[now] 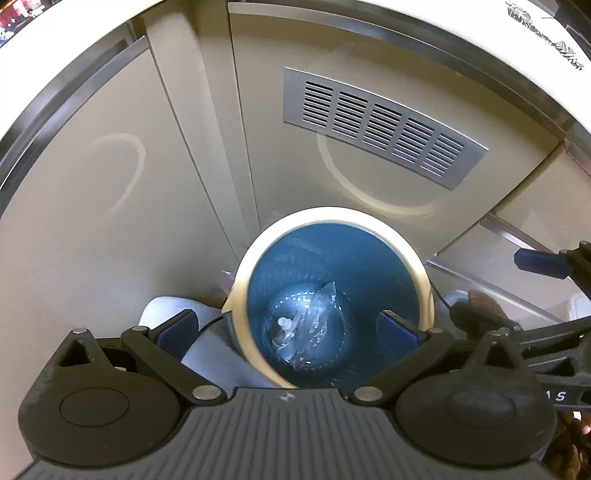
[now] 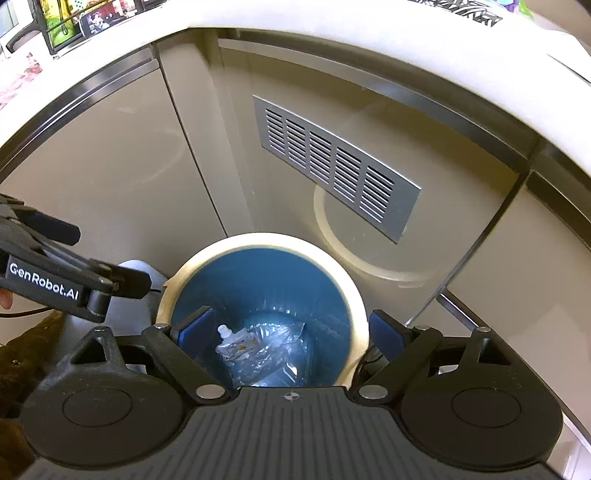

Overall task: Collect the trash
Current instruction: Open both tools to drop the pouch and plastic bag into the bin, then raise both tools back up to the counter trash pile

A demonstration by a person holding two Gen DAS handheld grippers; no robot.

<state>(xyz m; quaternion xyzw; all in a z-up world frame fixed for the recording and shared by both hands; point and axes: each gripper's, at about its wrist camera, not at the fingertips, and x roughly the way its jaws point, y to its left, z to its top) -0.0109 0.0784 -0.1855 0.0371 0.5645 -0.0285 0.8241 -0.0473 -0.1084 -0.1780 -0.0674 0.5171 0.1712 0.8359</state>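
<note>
I look down into a round bin with a blue inside and a cream rim (image 1: 258,240) (image 2: 266,239). A crumpled clear plastic pouch with a white spout (image 1: 295,332) (image 2: 243,343) lies at its bottom. My left gripper (image 1: 288,328) hangs over the bin's mouth with its jaws wide open and nothing between the blue pads (image 1: 177,328). My right gripper (image 2: 291,328) is above the bin too, open and empty, with its pads (image 2: 195,328) apart. Each gripper appears at the edge of the other's view: the right gripper (image 1: 498,284) and the left gripper (image 2: 112,258).
Beige cabinet doors with a metal vent grille (image 1: 384,125) (image 2: 332,166) rise close behind the bin, under a white counter edge (image 2: 332,22). A pale grey rounded object (image 1: 162,306) sits left of the bin. A brown sleeve (image 2: 22,354) shows at the left.
</note>
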